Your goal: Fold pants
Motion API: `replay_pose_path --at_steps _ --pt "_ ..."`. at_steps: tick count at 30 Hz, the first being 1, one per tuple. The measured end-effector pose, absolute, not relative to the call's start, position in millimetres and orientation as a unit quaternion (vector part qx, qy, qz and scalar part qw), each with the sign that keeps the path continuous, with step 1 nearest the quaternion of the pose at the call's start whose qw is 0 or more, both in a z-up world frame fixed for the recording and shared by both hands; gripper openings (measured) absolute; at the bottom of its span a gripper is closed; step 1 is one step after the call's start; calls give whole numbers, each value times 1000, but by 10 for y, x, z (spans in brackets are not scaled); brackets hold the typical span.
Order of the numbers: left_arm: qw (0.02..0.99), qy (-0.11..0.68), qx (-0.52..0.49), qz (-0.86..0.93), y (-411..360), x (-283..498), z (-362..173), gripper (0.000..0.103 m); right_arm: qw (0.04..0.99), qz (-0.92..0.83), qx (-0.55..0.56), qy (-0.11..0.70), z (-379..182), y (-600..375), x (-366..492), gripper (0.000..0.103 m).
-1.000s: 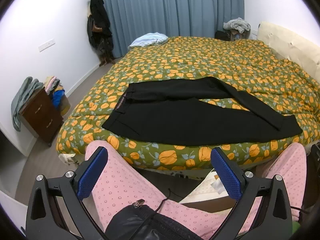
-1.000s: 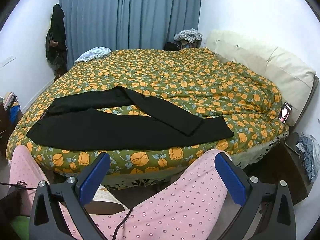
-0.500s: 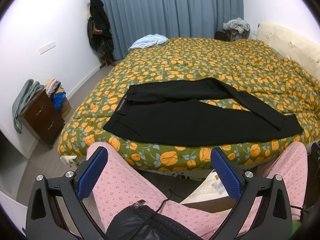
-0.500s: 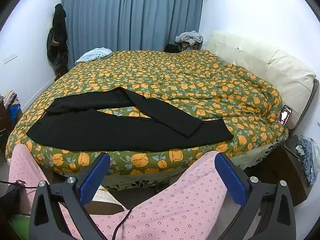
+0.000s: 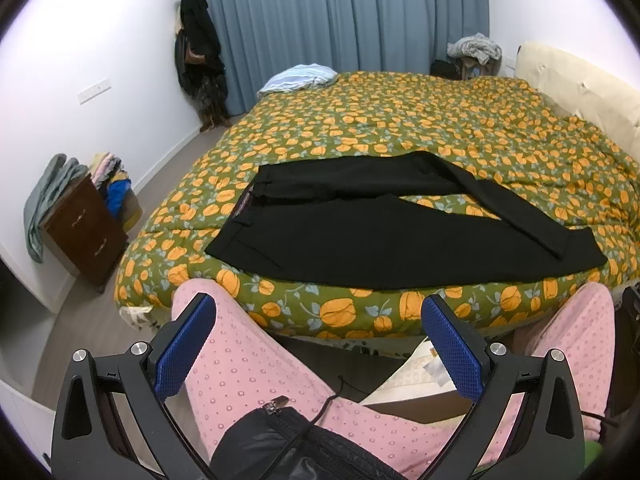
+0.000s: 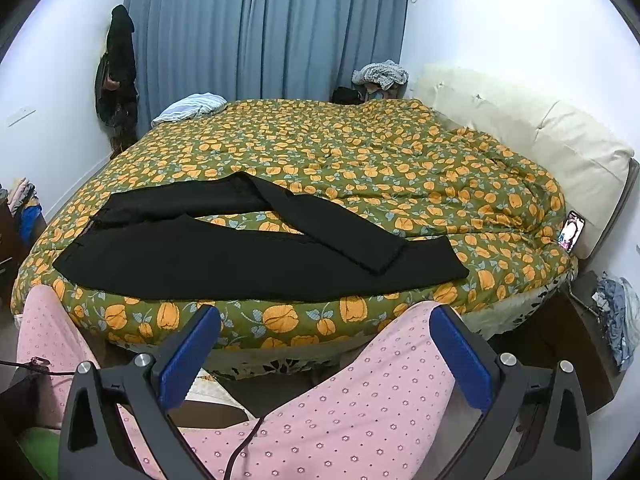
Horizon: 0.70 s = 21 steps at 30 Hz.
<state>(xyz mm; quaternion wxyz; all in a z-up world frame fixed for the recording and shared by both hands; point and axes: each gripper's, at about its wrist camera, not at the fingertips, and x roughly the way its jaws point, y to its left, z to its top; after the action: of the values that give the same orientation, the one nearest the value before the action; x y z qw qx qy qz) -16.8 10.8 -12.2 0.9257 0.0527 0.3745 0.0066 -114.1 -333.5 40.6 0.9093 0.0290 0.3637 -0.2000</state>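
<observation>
Black pants (image 5: 360, 236) lie spread along the near edge of the bed, waistband to the left, legs to the right. The far leg bends over and crosses onto the near leg at its cuff. The pants also show in the right wrist view (image 6: 240, 256). My left gripper (image 5: 318, 344) is open and empty, held back from the bed above the person's pink-clad knees. My right gripper (image 6: 326, 350) is open and empty too, also short of the bed edge.
The bed has a green quilt with orange flowers (image 5: 400, 128) and a cream headboard (image 6: 520, 128) on the right. A phone (image 6: 572, 232) leans at the quilt's right edge. A brown nightstand with clothes (image 5: 84, 232) stands left. The person's pink legs (image 5: 260, 380) are below the grippers.
Both views have drifted slightly, with the bed sitting a touch lower in frame. The pants have not moved and both grippers stay open.
</observation>
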Motion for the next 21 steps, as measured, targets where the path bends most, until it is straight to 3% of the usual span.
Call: replay_pose_path --at_steps 21 --pt "925 375 53 6 105 -173 -141 102 910 -201 23 363 394 -3316 -1127 103"
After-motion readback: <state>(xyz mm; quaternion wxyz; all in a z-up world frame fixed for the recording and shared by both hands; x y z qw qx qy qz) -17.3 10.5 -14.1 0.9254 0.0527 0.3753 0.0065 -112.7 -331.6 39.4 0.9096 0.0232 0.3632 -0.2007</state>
